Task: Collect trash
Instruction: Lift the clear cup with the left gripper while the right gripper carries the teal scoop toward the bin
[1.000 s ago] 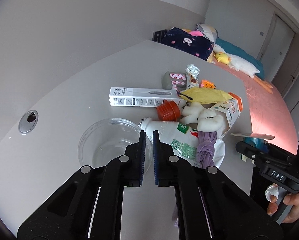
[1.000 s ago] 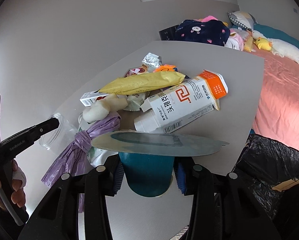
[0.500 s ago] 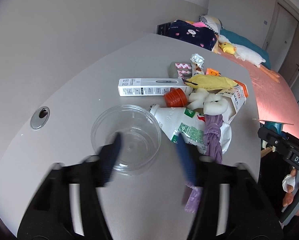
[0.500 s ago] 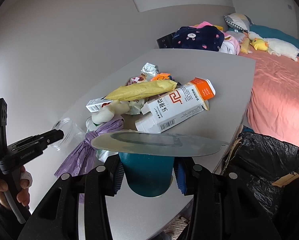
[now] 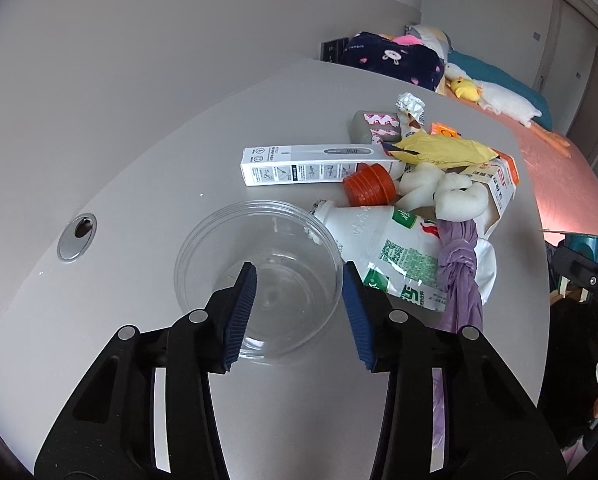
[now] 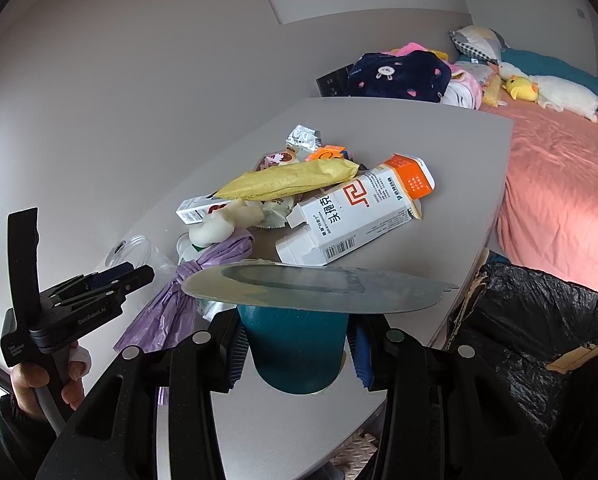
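Left tongs (image 5: 299, 300) closing astride clear plastic bowl's (image 5: 259, 276) near rim.

Both the left gripper (image 5: 297, 312) and the right gripper (image 6: 297, 354) are showing matte black angular arms, silver round screws, ribbed blue pads (image 5: 241, 316) and faint white lettering on the left gripper's side, nearest the screws.

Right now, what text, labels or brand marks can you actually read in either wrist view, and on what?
"头孢克": large characters on the white and orange carton; its smaller print and barcode are too small to read.
"GenRobot.AI": on the left gripper body.
White bottle with green label: print and QR code unreadable.
Long white box: text and pictograms too small.
Orange wrapper: only a round logo, no legible words.
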`<act>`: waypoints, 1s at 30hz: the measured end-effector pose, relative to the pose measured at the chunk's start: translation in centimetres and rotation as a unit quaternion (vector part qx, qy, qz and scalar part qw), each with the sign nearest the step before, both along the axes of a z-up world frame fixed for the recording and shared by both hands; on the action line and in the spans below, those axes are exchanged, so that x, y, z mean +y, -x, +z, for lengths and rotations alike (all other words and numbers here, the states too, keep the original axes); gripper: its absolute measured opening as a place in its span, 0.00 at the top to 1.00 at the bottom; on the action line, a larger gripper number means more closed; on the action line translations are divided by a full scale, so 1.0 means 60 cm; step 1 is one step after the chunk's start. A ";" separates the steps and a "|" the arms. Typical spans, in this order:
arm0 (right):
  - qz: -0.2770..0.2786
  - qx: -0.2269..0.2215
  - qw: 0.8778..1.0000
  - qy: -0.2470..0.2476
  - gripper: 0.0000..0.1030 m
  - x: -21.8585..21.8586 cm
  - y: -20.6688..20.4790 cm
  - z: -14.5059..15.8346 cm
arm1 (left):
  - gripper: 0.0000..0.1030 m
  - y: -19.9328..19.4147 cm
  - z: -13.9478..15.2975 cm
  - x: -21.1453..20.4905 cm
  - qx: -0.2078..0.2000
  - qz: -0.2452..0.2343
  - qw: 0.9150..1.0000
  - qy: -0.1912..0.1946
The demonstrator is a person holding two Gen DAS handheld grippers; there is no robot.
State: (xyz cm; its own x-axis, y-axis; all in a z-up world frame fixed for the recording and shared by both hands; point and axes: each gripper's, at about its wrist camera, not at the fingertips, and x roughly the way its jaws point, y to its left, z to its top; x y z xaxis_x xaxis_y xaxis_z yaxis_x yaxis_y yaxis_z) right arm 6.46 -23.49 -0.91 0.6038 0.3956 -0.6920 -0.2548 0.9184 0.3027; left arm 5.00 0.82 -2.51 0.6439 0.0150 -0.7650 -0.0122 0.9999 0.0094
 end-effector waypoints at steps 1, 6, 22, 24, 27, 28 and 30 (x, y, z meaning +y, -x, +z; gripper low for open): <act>0.000 -0.001 1.000 -0.001 0.57 0.000 0.001 0.001 | 0.66 0.000 0.000 -0.003 -0.003 -0.005 1.000 -0.003; 0.000 -0.006 1.000 -0.002 0.57 -0.003 0.011 0.008 | 0.88 -0.014 -0.026 -0.020 0.027 -0.050 0.998 -0.017; -0.027 -0.036 0.999 -0.017 0.57 -0.051 0.039 0.045 | 0.91 0.016 0.084 -0.048 -0.034 -0.087 0.996 0.000; -0.031 -0.039 0.999 -0.016 0.57 -0.060 0.047 0.049 | 0.91 0.020 0.099 -0.063 -0.045 -0.094 0.995 0.005; -0.040 -0.044 0.998 -0.012 0.57 -0.074 0.059 0.055 | 0.91 0.025 0.115 -0.089 -0.056 -0.109 0.992 0.017; -0.043 -0.044 0.998 -0.011 0.57 -0.080 0.064 0.056 | 0.91 0.032 0.118 -0.098 -0.058 -0.114 0.992 0.023; -0.050 -0.045 0.998 -0.007 0.57 -0.093 0.072 0.057 | 0.91 0.035 0.122 -0.117 -0.061 -0.124 0.990 0.032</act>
